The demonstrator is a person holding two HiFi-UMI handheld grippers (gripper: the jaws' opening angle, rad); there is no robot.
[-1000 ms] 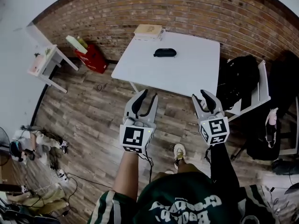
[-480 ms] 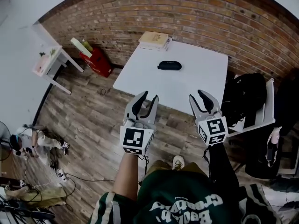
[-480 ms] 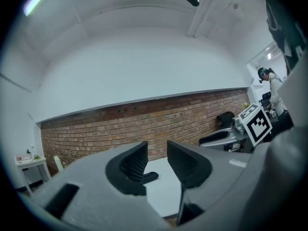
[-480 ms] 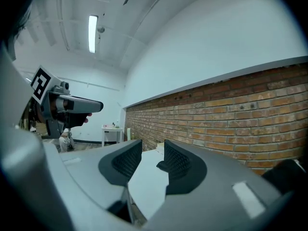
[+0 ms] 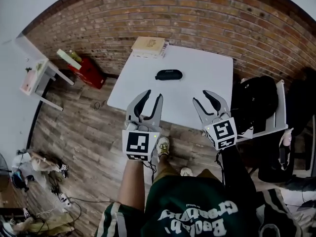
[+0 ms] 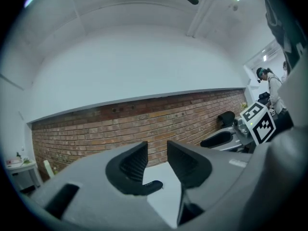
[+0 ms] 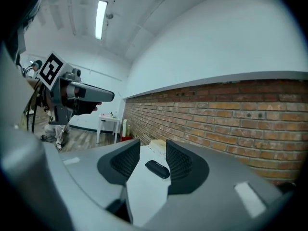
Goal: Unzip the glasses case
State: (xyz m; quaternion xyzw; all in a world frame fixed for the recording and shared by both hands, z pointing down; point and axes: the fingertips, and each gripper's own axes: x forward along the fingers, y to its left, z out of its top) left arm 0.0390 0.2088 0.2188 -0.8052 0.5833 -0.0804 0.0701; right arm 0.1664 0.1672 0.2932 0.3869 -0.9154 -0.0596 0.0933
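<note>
A black glasses case [image 5: 169, 74] lies closed on the white table [image 5: 197, 93], toward its far side. The same case [image 7: 157, 169] shows between the jaws in the right gripper view, and its end [image 6: 150, 186] peeps past the left jaw in the left gripper view. My left gripper [image 5: 146, 98] hangs over the table's near left edge, open and empty. My right gripper [image 5: 207, 97] is over the near right part of the table, also empty; its jaws have just been opening. Both stay well short of the case.
A stack of books [image 5: 148, 46] sits on the table's far left corner by the brick wall. A red bag [image 5: 88, 72] and a small white side table [image 5: 37, 78] stand to the left. Dark bags on a white chair [image 5: 256, 102] crowd the right side.
Both grippers have come forward from above the floor to above the table's near edge. The right jaws stand a little wider.
</note>
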